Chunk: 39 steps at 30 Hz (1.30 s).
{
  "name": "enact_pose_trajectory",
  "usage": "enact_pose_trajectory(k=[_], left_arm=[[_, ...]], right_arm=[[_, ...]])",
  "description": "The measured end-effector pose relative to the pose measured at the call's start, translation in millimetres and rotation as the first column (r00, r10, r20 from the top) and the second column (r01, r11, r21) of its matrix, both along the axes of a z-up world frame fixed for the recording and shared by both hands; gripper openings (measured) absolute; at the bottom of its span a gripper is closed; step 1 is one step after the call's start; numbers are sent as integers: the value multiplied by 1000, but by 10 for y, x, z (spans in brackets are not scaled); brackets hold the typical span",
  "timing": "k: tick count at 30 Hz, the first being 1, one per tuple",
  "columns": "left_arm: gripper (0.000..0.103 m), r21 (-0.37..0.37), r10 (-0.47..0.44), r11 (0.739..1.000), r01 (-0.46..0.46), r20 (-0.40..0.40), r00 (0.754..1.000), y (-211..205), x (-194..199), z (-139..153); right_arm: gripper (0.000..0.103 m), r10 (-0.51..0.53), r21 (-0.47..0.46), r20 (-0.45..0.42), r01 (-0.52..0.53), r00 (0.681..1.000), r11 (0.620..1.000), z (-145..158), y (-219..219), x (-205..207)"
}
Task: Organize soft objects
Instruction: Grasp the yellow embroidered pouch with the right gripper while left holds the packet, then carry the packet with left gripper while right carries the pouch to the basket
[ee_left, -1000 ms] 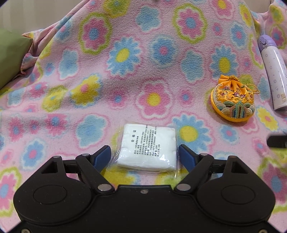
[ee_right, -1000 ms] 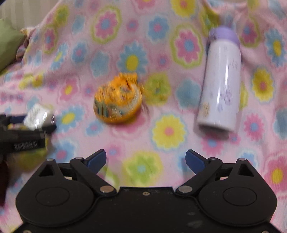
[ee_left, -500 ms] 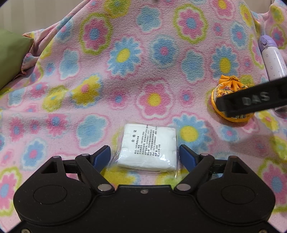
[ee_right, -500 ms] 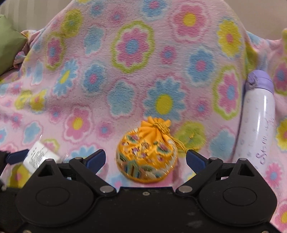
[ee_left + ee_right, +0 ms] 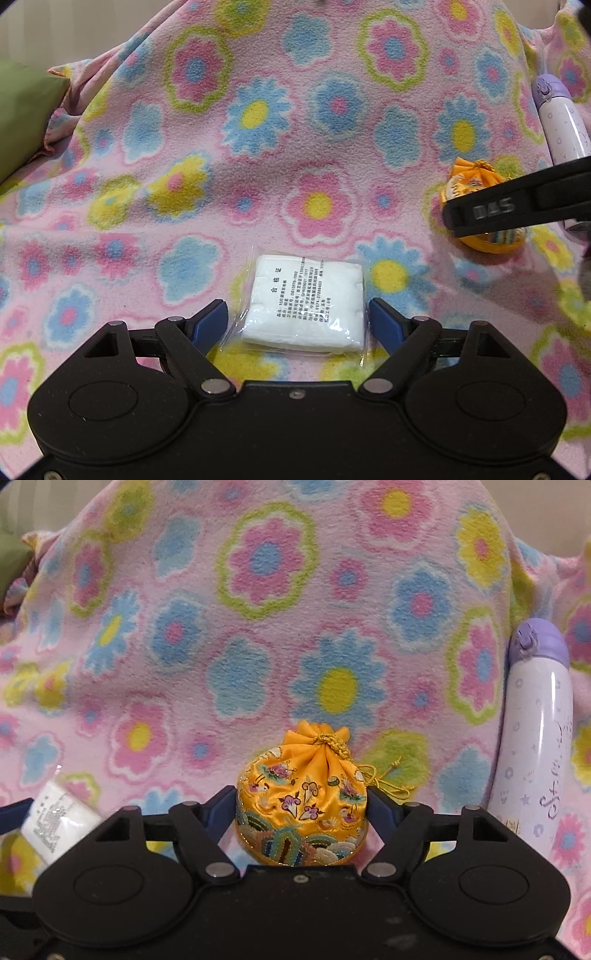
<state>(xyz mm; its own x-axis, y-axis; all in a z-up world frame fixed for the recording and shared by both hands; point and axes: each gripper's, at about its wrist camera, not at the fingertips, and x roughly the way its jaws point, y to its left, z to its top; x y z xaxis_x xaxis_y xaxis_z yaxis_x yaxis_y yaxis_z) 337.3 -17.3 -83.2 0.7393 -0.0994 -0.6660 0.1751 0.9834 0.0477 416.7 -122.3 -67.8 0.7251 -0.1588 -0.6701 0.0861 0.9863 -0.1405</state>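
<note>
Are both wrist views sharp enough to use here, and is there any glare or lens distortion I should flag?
Left wrist view: sharp; the print on the plastic-wrapped white packet is legible, with small glints on its wrap; dark fisheye corners. Right wrist view: also sharp, no motion blur; embroidery on the orange pouch is crisp; a bright glare streak runs down the white bottle, which bows with the lens; the packet at the left edge is soft.

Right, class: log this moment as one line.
left claw: astride white plastic-wrapped cotton pack | right claw: closing, pads on orange embroidered drawstring pouch | surface: pink floral fleece blanket
</note>
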Motion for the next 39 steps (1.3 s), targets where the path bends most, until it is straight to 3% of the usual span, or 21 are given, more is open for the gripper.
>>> enact_pose_trajectory(k=[8, 13, 17, 25, 27, 29, 37, 39], left_arm=[[80, -3, 1, 1000, -1, 1, 1000, 5, -4, 3], [80, -6, 1, 1000, -1, 3, 1000, 1, -7, 8], [80, -9, 3, 1000, -3, 3, 1000, 1, -11, 12], [80, -8, 4, 1000, -4, 4, 1000, 6, -15, 8], [82, -7, 5, 1000, -5, 7, 1000, 6, -27, 10], [90, -11, -2, 1000, 3, 10, 1000, 7, -36, 19], [90, -1, 3, 1000, -3, 7, 1000, 14, -12, 49], [83, 7, 2, 1000, -2, 18, 1000, 8, -20, 60]], right_arm=[[72, -21, 98, 27, 19, 999, 995, 174, -301, -605], [72, -38, 148, -5, 39, 999, 988, 154, -462, -1021], [72, -52, 109, -27, 55, 998, 993, 70, -507, -1233], [73, -8, -24, 16, 9, 1000, 1000, -11, -344, -1360], [73, 0, -46, 27, 1, 1000, 999, -40, -308, -1369], [73, 8, -60, 37, -6, 999, 998, -54, -291, -1394], [73, 10, -9, 51, -10, 999, 1000, -20, -373, -1454], [73, 7, 7, 49, -7, 999, 1000, -3, -379, -1469]])
